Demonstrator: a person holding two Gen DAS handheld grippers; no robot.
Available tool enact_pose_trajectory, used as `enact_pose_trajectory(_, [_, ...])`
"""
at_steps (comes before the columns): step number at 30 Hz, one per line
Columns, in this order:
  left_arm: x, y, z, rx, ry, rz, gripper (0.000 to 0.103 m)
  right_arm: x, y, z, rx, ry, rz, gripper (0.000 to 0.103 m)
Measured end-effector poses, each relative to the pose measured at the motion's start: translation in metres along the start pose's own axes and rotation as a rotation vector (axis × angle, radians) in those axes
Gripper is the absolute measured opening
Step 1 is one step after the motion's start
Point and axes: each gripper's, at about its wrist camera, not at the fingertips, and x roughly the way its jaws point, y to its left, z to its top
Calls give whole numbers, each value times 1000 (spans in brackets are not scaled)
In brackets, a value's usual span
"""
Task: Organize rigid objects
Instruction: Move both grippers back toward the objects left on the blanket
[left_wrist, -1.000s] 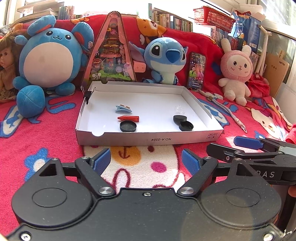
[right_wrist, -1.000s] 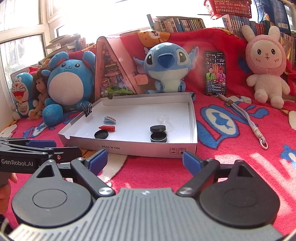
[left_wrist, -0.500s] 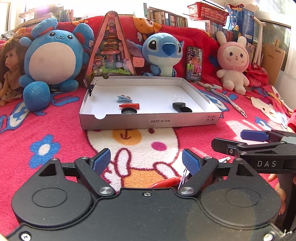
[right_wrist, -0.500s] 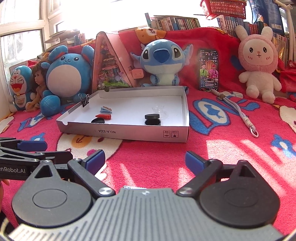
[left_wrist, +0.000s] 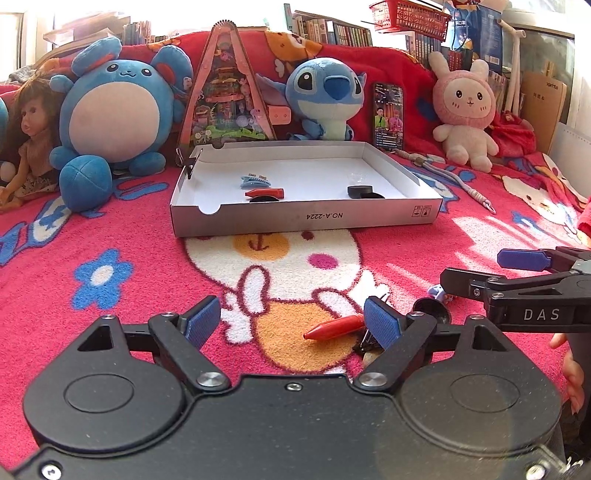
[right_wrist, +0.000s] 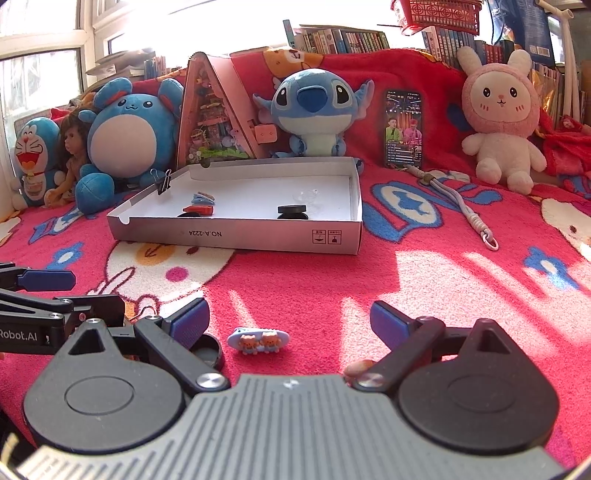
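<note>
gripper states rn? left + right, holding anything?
Left gripper: open, empty; red crayon lies on the blanket between its fingers.
Right gripper: open, empty; bear clip lies on the blanket between its fingers.

In the left wrist view, the black lid (left_wrist: 263, 199) inside the white box (left_wrist: 303, 219) is being mostly hidden behind the box's front wall, and the black clip (left_wrist: 367, 341) near that box is being covered by a blue fingertip (left_wrist: 382, 325). A clear item (right_wrist: 306, 195) at the box's back is being left too faint to identify.
</note>
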Motion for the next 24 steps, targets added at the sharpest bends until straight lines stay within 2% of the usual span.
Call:
enact_pose_trajectory(10, [-11,1,-12,9,-4,11,82,-12,-5,-12,-9,1,-42,98])
enact_pose_trajectory(17, [-11,4,-13,0,14,10,56,-15,-8,-18,-16,7,-63,98])
enact_pose_trajectory(20, [-11,3,-14,0,21,6,51,-16,-10,-19,-15,9,-74,98])
enact_pose_trajectory(24, [-13,1,-15,-4,30,-10,49,-17,-15,-22,-10,12,-103,98])
